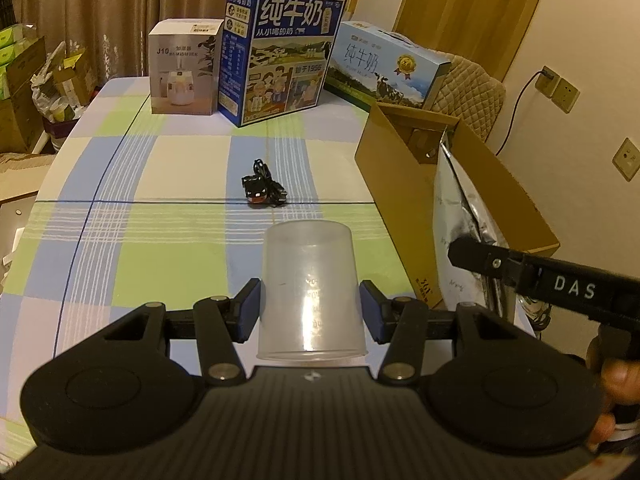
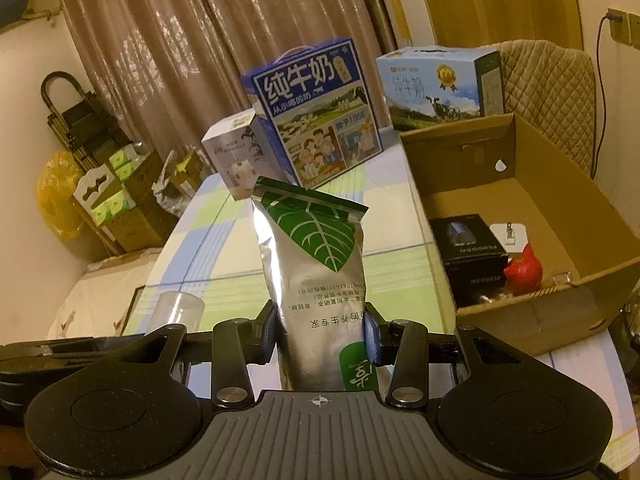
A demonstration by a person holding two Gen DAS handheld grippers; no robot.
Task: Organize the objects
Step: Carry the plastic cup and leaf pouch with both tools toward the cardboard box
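My left gripper (image 1: 310,312) is shut on an upside-down clear plastic cup (image 1: 310,292), held over the checked tablecloth. My right gripper (image 2: 320,336) is shut on a silver foil pouch with a green leaf (image 2: 316,264), held upright left of the open cardboard box (image 2: 560,200). The pouch also shows in the left wrist view (image 1: 460,216) beside the box (image 1: 408,168). The box holds a black box (image 2: 472,252), a white charger (image 2: 510,232) and a red figure (image 2: 522,272). A small black device with a cable (image 1: 262,190) lies mid-table.
A white humidifier box (image 1: 184,68), a dark blue milk carton (image 1: 280,52) and a light blue milk carton (image 1: 384,68) stand at the table's far edge. A padded chair (image 1: 472,92) stands behind the box. Clutter and boxes (image 1: 24,88) sit left of the table.
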